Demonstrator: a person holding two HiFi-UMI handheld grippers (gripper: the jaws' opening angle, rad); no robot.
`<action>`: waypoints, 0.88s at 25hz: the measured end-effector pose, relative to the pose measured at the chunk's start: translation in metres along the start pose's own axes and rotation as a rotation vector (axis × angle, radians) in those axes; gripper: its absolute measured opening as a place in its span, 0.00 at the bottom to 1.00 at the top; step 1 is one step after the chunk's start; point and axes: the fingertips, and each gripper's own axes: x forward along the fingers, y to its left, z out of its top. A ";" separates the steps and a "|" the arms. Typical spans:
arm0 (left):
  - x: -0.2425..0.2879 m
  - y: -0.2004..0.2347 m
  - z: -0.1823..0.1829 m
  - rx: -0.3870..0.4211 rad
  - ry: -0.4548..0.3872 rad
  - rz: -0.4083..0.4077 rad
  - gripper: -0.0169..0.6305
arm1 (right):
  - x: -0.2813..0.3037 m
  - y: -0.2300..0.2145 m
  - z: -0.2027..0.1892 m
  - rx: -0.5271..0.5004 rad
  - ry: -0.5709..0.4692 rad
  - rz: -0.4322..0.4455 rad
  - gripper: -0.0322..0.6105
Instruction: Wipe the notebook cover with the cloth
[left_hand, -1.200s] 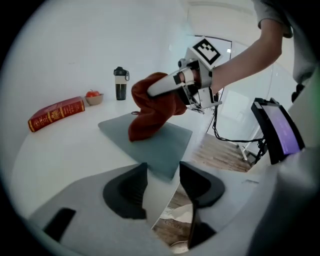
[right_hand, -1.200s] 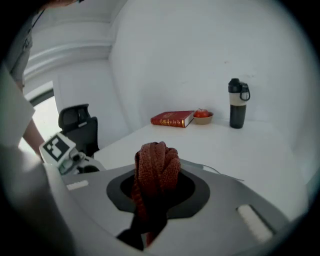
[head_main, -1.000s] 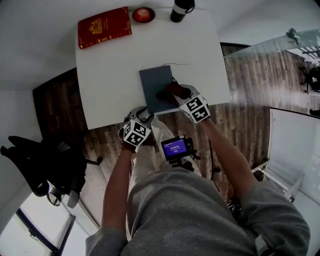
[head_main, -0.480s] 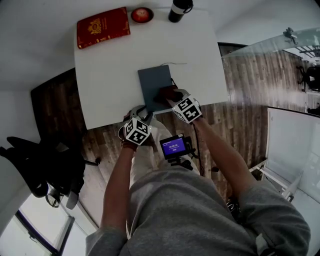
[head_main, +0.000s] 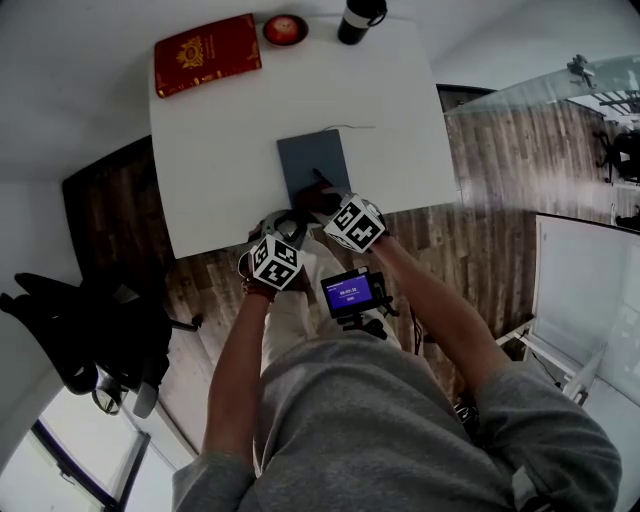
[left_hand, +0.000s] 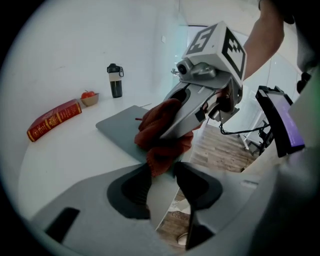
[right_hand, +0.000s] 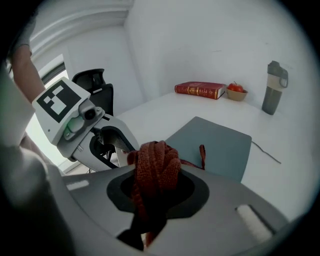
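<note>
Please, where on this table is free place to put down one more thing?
Bare: the table's left part, between the red book and the near edge, beside the notebook; also the right part, from the notebook to the bottle. Crowded: the notebook's near end, where left claw, right claw and cloth meet; the far edge near the bowl.

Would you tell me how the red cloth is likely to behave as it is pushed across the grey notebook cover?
Probably floppy: the cloth bunches in thick folds in the right gripper, with a loose strand trailing on the notebook. Its knit looks coarse, so it likely drags rather than slides. It seems light; the thin notebook might shift under it.
</note>
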 end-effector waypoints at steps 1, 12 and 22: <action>0.000 0.000 0.000 0.000 -0.001 0.001 0.27 | 0.002 0.002 0.001 0.002 -0.002 0.005 0.18; 0.001 0.000 -0.002 -0.002 0.003 0.007 0.27 | 0.014 0.022 0.010 0.017 -0.009 0.097 0.18; 0.001 0.001 -0.001 0.002 0.009 0.023 0.27 | 0.005 0.025 0.019 0.236 -0.085 0.290 0.19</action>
